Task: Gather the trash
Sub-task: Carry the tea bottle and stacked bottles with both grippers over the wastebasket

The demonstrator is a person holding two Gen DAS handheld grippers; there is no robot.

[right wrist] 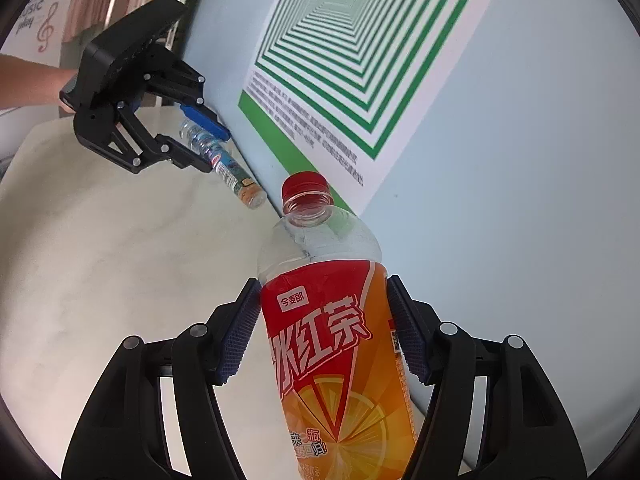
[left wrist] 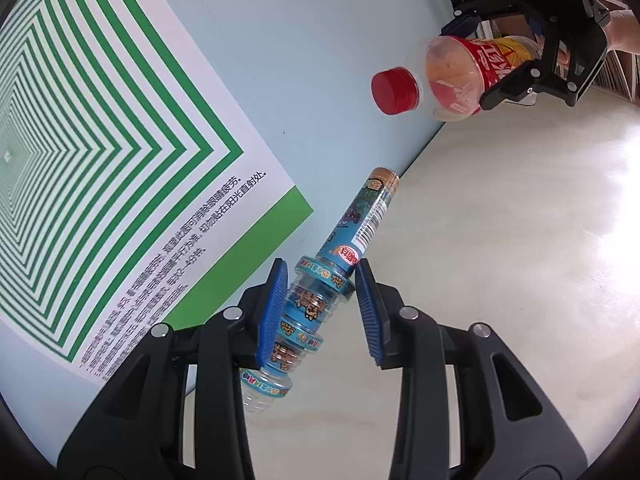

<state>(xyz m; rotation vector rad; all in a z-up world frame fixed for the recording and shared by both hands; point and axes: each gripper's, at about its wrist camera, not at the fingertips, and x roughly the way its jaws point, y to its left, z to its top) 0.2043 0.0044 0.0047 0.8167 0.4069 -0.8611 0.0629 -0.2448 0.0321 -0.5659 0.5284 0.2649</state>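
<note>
Blue bottle (left wrist: 320,300): crushed, clamped between the left claw (left wrist: 320,304) pads, above the pale surface (left wrist: 500,260).
Left view: red cap (left wrist: 394,90) end-on.
Tea bottle (right wrist: 340,340): clamped in the right claw (right wrist: 320,328).
Right view: orange label readable; person's forearm (right wrist: 28,80).

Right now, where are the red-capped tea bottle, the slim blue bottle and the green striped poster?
Tea bottle (right wrist: 332,344), right wrist view, on its red and orange label.
Slim blue bottle (left wrist: 352,232), left wrist view, on its blue label.
Green striped poster (left wrist: 100,128), left wrist view, on the stripes.
</note>
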